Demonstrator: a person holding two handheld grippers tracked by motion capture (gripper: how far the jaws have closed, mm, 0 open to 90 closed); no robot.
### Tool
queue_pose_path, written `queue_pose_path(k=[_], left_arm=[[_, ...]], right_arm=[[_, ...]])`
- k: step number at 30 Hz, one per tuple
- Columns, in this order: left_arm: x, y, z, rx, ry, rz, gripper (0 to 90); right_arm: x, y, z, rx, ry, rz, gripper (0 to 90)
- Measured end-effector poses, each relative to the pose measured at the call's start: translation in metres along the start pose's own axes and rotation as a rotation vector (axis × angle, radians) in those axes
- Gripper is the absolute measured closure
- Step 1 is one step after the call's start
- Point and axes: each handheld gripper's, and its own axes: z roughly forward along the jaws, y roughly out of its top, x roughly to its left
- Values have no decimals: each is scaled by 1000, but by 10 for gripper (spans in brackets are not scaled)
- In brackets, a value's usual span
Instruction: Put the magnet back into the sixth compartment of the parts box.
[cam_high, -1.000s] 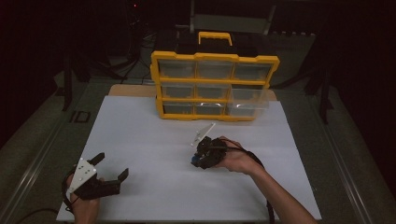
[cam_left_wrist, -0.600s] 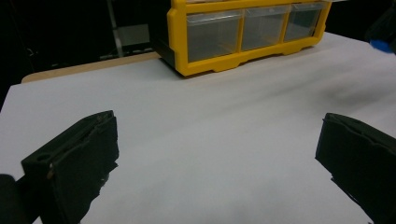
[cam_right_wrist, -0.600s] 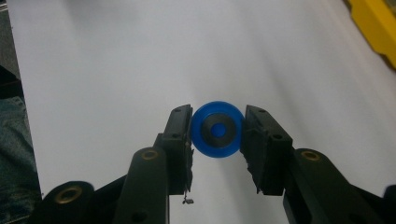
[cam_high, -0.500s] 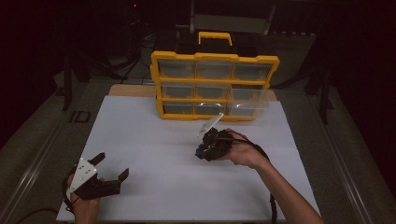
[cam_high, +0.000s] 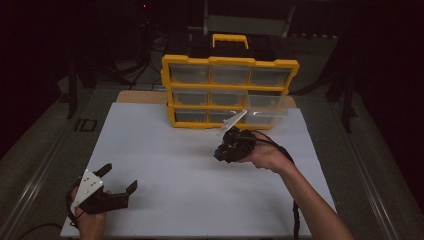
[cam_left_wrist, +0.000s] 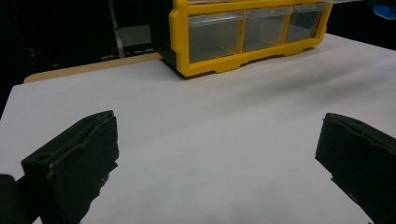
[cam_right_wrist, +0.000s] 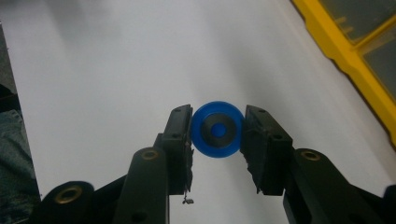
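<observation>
With your right gripper (cam_right_wrist: 217, 129) clamped on a blue disc (cam_right_wrist: 217, 129) above the white sheet (cam_high: 165, 150), keep the squeeze steady toward what looks like a pulled-out drawer (cam_high: 265, 107) at one o'clock, left gripper (cam_high: 119, 183) idling wide.

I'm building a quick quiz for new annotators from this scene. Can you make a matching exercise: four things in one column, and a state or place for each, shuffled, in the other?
Things:
1. left gripper
2. right gripper
3. blue disc
4. yellow drawer cabinet

States or places:
A. stands at the far edge of the white sheet
B. clamped between two black pads
C. open with nothing between its pads, low over the sheet
D. shut on a small round thing

Pairs: 1-C, 2-D, 3-B, 4-A
</observation>
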Motion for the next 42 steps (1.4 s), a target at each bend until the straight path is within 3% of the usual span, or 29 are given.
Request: queue_pose_path(k=[42], left_arm=[[0, 0, 0, 4, 0, -1, 0]], right_arm=[[-48, 6, -46, -22, -105, 95, 629]])
